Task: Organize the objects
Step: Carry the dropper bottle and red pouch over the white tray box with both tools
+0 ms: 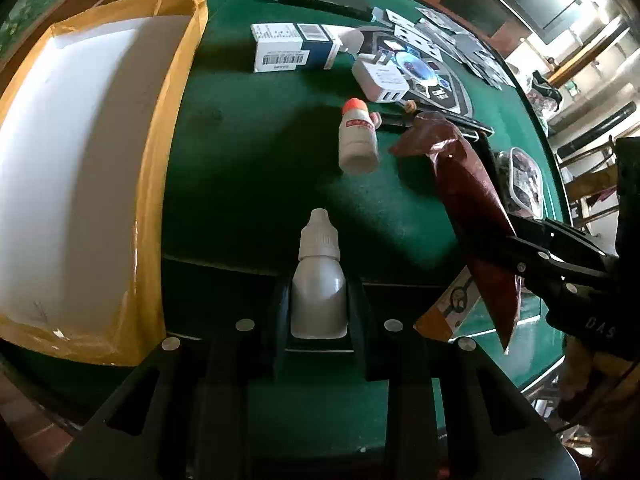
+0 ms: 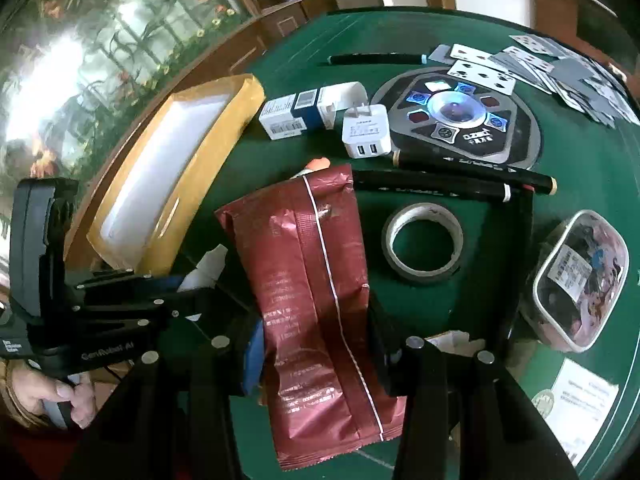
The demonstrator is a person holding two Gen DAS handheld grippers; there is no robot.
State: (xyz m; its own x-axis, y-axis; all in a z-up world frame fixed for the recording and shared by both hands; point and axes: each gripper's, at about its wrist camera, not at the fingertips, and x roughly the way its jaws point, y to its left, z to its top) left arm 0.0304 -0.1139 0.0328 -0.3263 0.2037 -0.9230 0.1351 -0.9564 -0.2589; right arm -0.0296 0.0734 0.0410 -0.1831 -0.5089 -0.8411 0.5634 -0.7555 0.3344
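Left gripper (image 1: 319,300) clenched on small white plastic dropper bottle (image 1: 319,280), held upright above green felt table (image 1: 248,184). Right gripper (image 2: 316,344) clamped on dark red foil snack pouch (image 2: 316,280), lifted clear of the felt, jaws on both its long edges. Just beside the left gripper, open cardboard box (image 1: 154,208) with brown taped rim and white lining, nothing visible inside. Farther out, white pill bottle with orange cap (image 1: 357,138) lying on its side. Right of the pouch, grey tape roll (image 2: 424,240); clear lidded plastic tub (image 2: 580,276) packed with dark, mixed contents, too blurred to identify. Beyond, two black markers (image 2: 472,178), white USB charger (image 2: 366,132), white-and-blue carton (image 2: 296,114). Farthest, scattered playing cards (image 2: 536,64).
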